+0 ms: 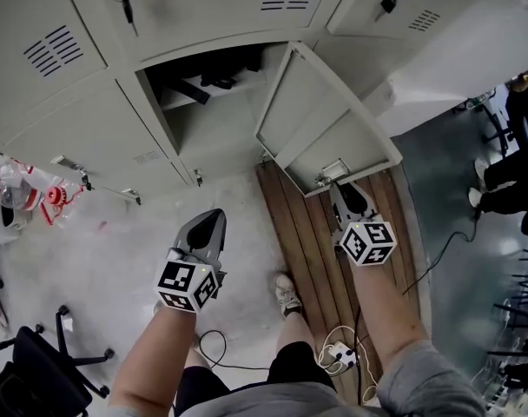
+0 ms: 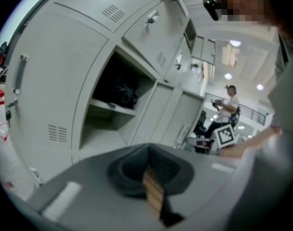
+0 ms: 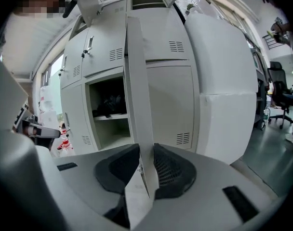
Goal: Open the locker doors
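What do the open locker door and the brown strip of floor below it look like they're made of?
The locker door: probably painted sheet metal, pale grey and matte; it is a thin panel with folded rims. The floor strip: long brown planks with parallel seams, likely wood or a wood-look board; the picture cannot settle which.

We see a grey short-sleeved shirt (image 1: 425, 379), dark shorts (image 1: 292, 363) and a white sneaker (image 1: 287, 294) down below. And here come the tools: the left gripper (image 1: 214, 222) and the right gripper (image 1: 344, 191) are both pale grey shells tapering to a point. Up close we catch dark fingers (image 3: 173, 170) with a ribbed, mesh-like face. Each shell carries a white cube (image 1: 188, 285) printed with black square markers.
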The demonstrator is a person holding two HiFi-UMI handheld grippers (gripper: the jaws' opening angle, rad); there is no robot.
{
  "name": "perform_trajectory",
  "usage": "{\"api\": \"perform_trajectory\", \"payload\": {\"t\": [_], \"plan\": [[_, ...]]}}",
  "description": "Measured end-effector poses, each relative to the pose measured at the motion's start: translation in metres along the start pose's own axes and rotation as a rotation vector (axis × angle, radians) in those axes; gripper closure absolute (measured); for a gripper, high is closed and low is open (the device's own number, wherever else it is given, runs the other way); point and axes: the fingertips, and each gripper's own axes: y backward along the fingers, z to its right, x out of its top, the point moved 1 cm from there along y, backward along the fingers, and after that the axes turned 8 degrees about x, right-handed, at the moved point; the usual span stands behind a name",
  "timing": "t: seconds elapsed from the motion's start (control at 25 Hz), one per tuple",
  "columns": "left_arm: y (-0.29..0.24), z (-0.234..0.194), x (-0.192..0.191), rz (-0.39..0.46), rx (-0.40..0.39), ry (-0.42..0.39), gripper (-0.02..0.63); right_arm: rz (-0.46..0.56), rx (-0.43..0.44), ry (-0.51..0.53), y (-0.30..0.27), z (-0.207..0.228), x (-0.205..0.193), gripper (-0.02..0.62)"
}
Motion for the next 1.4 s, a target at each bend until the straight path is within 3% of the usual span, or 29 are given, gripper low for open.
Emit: {"api": "perform_trajectory", "payload": {"t": [0.2, 0.48, 0.72, 0.92, 1.04, 1.16, 1.28, 1.4], "plan": [[0.006, -0.005, 0.000, 0.006, 0.014, 0.007, 0.601, -0.002, -0.039, 0.016, -0.006, 0.022, 0.005, 0.506], [0.016, -0.005, 0.000, 0.010, 0.018, 0.007, 0.601, -0.012, -0.046, -0.002, -0.005, 0.016, 0.003, 0.503], [0.030, -0.006, 0.008, 0.015, 0.030, 0.004, 0.601, -0.065, -0.094, -0.106, -0.003, 0.020, -0.014, 0.434], [0.048, -0.012, 0.020, 0.019, 0.049, -0.002, 0.601, -0.122, -0.125, -0.209, 0.011, 0.000, -0.036, 0.424], [0.062, -0.015, 0.029, 0.023, 0.062, -0.002, 0.601, -0.193, -0.057, -0.238, 0.018, -0.045, -0.061, 0.423], [0.079, -0.019, 0.033, 0.020, 0.074, -0.005, 0.601, -0.239, 0.097, -0.245, 0.020, -0.114, -0.075, 0.444], [0.092, -0.026, 0.035, 0.019, 0.095, 0.003, 0.601, -0.226, 0.246, -0.236, 0.012, -0.177, -0.071, 0.514], [0.104, -0.034, 0.037, 0.024, 0.115, 0.008, 0.601, -0.200, 0.342, -0.220, -0.001, -0.224, -0.057, 0.550]]}}
